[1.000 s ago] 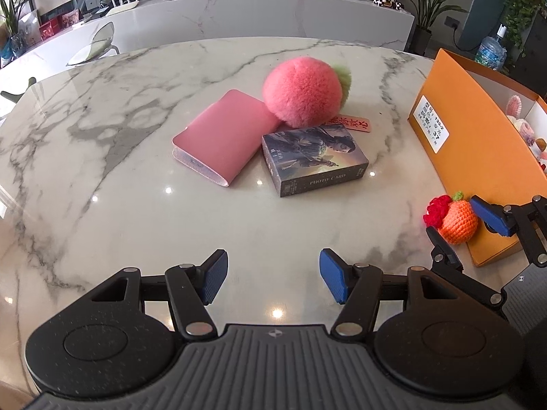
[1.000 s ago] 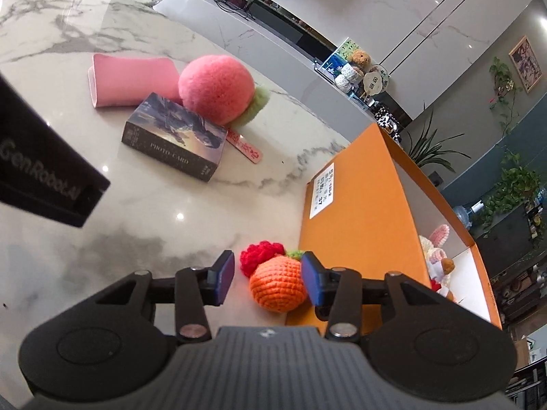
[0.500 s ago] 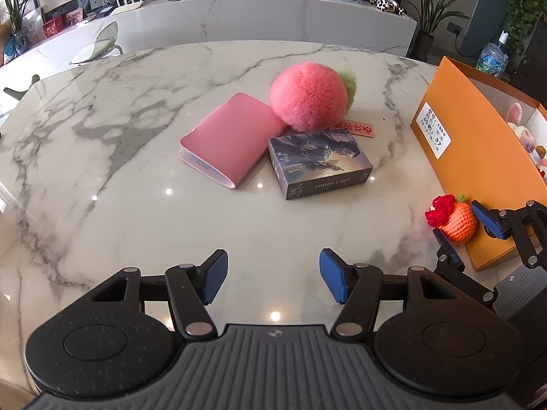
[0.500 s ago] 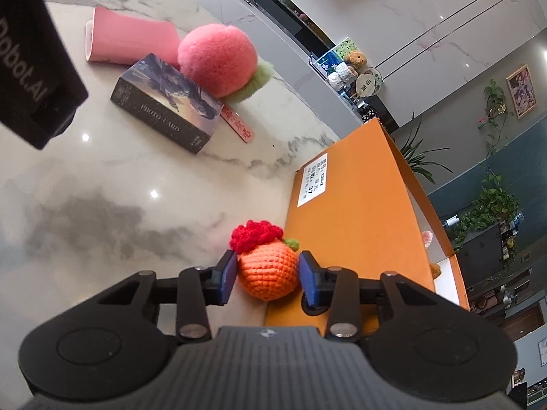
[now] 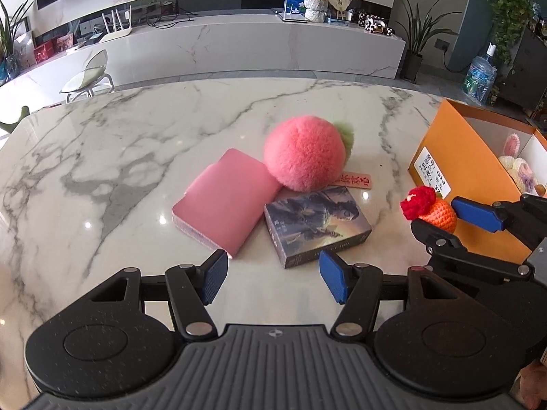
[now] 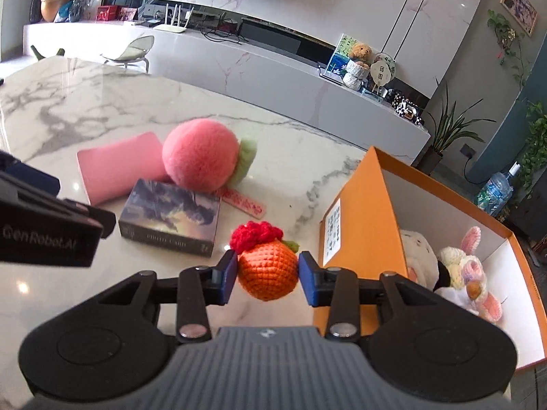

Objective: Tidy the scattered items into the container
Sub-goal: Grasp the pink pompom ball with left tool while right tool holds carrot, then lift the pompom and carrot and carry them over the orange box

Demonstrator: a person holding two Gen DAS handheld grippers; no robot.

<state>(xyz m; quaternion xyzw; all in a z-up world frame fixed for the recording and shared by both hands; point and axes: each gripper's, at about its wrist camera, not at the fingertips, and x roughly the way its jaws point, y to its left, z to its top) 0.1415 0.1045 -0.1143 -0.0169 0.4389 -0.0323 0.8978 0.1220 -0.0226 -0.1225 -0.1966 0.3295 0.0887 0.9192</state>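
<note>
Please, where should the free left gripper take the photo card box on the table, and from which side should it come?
Grip the photo card box across its two long side faces, coming from above with the fingers straddling its narrow width. It lies flat, and its far corner sits close to the pink plush peach and the pink pouch, so a low approach from behind looks crowded. The left gripper is already open, probably wide enough.

R gripper (image 6: 267, 275) clamped w/ load, raised, L gripper (image 5: 273, 281) spread wide, nothing in it
</note>
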